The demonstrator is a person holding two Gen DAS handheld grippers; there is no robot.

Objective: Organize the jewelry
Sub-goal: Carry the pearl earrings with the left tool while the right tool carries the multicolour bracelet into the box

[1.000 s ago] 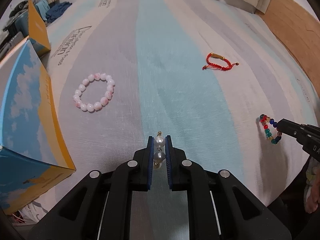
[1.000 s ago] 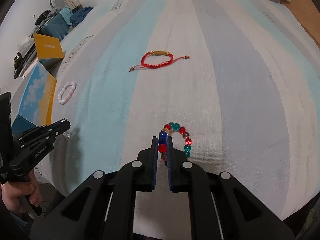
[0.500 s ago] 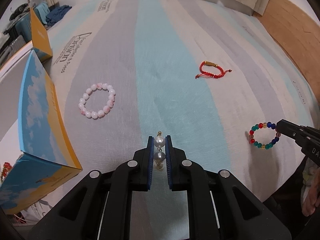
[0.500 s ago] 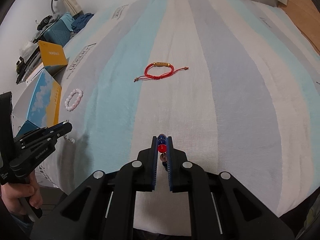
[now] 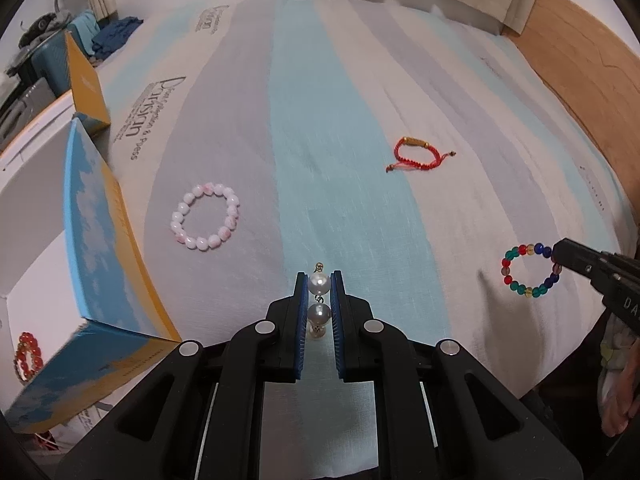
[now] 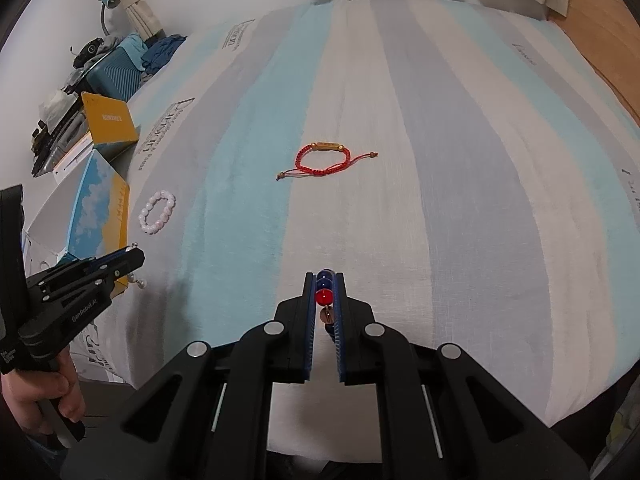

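Striped linen-like cloth in pale blue, grey and cream covers the broad, rounded bed surface, its weave fine and faintly creased, with dark printed lettering toward the far left. At the left edge stands a cardboard box with open flaps, printed with blue sky and white clouds and edged in yellow; a red bead bracelet shows beside its near corner.

On the grey stripe just right of the box lies a pink bead bracelet, a loose ring of glossy round marbled beads. Farther off, right of centre, rests a red cord bracelet, braided thread with a small gold tube and two knotted tails.

Near the bottom of its own view, the left gripper, matte black with blue ribbed pads, pinches a pearl earring: two smooth round pearls stacked between the pressed jaws, a tiny gold fitting poking out at the tip.

At the near right, the right gripper is clamped on a multicolour bead bracelet, a ring of small glassy beads in red, teal, blue and amber that hangs out from the jaws over the cloth.
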